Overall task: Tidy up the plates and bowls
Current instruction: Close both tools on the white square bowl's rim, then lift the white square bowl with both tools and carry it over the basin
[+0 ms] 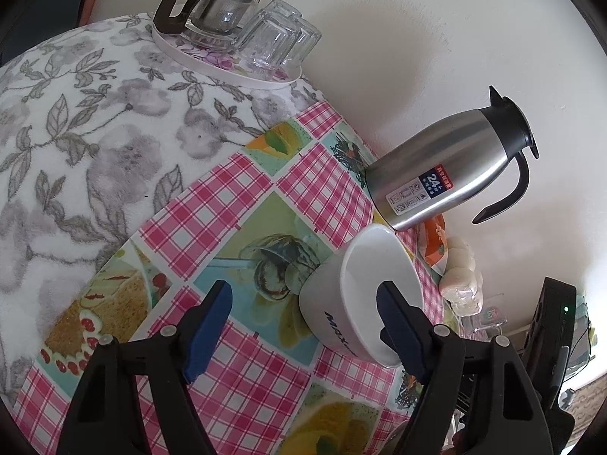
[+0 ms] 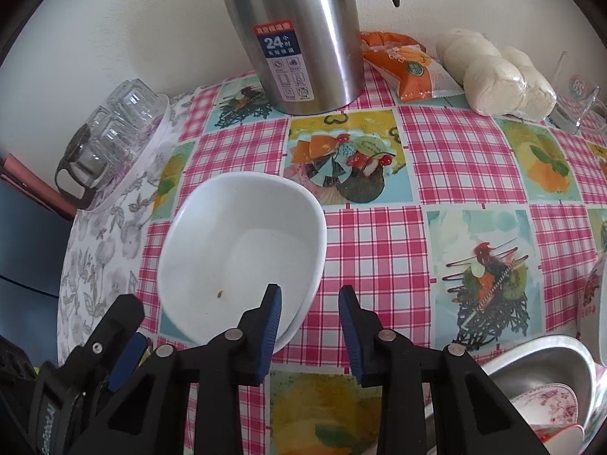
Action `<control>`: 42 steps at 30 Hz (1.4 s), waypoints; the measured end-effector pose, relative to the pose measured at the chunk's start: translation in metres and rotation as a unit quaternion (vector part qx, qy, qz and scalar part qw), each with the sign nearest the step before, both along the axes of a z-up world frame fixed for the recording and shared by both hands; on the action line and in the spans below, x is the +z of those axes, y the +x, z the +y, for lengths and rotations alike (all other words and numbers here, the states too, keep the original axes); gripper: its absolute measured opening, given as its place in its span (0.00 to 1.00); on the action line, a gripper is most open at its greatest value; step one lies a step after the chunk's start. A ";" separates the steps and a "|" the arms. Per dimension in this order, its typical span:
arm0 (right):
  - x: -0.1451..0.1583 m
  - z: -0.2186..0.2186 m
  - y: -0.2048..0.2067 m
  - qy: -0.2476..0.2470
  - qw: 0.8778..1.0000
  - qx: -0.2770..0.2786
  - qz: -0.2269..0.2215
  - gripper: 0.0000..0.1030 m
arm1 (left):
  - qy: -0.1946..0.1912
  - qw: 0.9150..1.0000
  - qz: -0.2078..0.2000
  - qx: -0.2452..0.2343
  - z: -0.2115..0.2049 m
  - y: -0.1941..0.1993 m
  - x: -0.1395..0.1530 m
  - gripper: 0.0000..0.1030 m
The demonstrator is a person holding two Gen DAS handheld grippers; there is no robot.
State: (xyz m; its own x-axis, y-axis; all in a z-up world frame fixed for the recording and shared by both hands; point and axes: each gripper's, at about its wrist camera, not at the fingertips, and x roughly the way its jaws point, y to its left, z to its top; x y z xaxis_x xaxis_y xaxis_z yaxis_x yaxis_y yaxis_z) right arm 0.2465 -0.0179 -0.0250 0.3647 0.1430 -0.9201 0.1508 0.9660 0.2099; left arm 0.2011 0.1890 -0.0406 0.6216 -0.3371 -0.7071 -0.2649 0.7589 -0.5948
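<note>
A white bowl (image 1: 341, 303) (image 2: 242, 250) stands on the checked tablecloth (image 2: 379, 250). In the right wrist view a second rim shows just under it, as of a nested bowl. My left gripper (image 1: 305, 292) is open astride the bowl's near wall, with one finger (image 1: 398, 318) inside the bowl and the other (image 1: 208, 322) well clear outside. My right gripper (image 2: 310, 292) is open over the opposite rim. Its left finger (image 2: 271, 318) is over the bowl's inside, and its right finger (image 2: 351, 326) is outside, with cloth showing between pad and rim.
A steel thermos jug (image 1: 447, 174) (image 2: 303, 38) stands just behind the bowl. A tray (image 1: 227, 64) at the far left holds a glass teapot (image 1: 216, 3) and glasses (image 2: 125, 113). A snack bag (image 2: 409, 68), wrapped buns (image 2: 500, 79) and a glass mug (image 2: 576, 102) line the wall. A metal basin (image 2: 531, 360) holds patterned dishes (image 2: 546, 405).
</note>
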 end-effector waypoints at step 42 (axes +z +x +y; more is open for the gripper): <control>0.024 -0.007 -0.023 0.005 0.998 0.055 -0.007 0.09 | 0.009 0.997 0.005 -0.081 -0.031 -0.006 0.020 0.16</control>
State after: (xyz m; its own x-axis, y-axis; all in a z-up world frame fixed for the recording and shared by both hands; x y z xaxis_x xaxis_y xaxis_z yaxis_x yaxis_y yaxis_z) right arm 0.2231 -0.0252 -0.0006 0.3595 0.1927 -0.9130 0.0411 0.9742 0.2218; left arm 0.1952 0.1581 -0.0206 0.5533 -0.4197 -0.7195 -0.1433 0.8030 -0.5785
